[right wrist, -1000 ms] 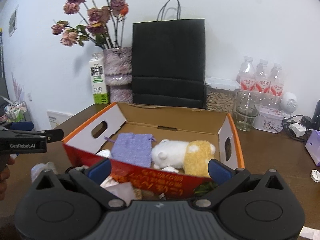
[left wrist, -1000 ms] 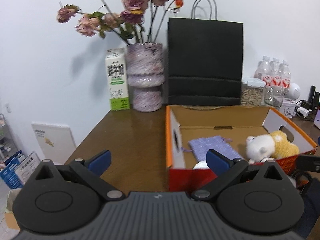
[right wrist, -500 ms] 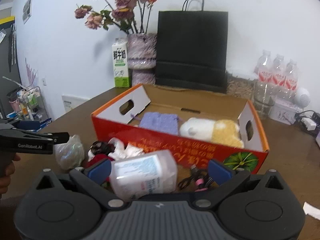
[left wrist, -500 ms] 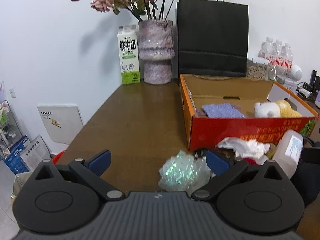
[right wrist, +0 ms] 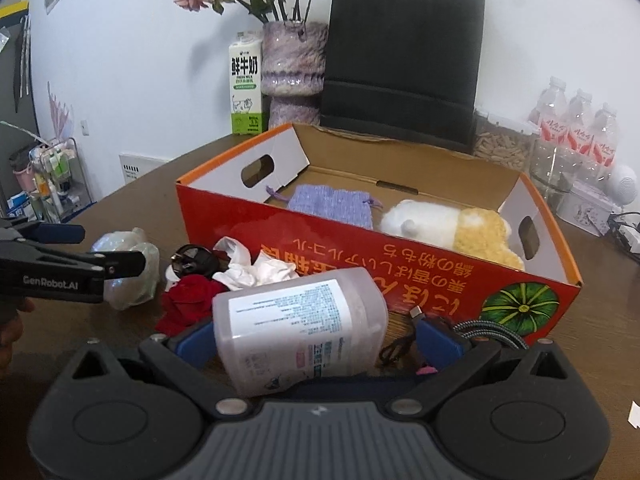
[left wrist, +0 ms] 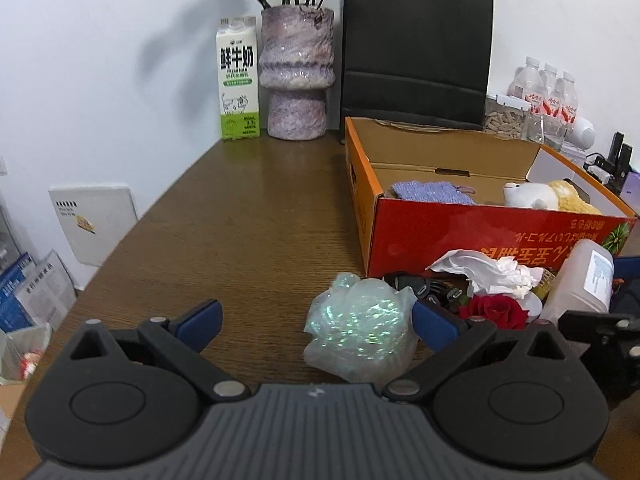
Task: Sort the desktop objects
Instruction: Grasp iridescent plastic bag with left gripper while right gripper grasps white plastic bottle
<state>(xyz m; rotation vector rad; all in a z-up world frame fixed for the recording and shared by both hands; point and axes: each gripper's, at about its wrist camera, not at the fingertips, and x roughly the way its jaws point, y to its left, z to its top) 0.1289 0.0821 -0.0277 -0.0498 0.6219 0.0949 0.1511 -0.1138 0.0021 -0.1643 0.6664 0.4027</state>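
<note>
My left gripper (left wrist: 316,322) is open, low over the brown table (left wrist: 240,240). A crumpled iridescent plastic bag (left wrist: 360,332) lies between its fingers, close to the right one. My right gripper (right wrist: 316,340) is open around a translucent white bottle (right wrist: 300,328) with a printed label, lying on its side. Beside them lie crumpled white tissue (right wrist: 256,268), a red fabric rose (right wrist: 188,304) and black cables (right wrist: 192,258). Behind this pile stands an open orange-red cardboard box (right wrist: 360,264) holding a purple knitted pouch (right wrist: 332,204) and a white-and-yellow plush toy (right wrist: 452,224).
At the back stand a milk carton (left wrist: 237,80), a mottled vase of dried roses (left wrist: 296,76) and a black paper bag (left wrist: 416,48). Water bottles (right wrist: 576,136), a jar and a braided cable (right wrist: 488,330) sit to the right. The table edge curves along the left.
Both grippers have pulled back from the box and come down to the pile in front of it. The bag now lies between the left fingers, the bottle between the right ones.
</note>
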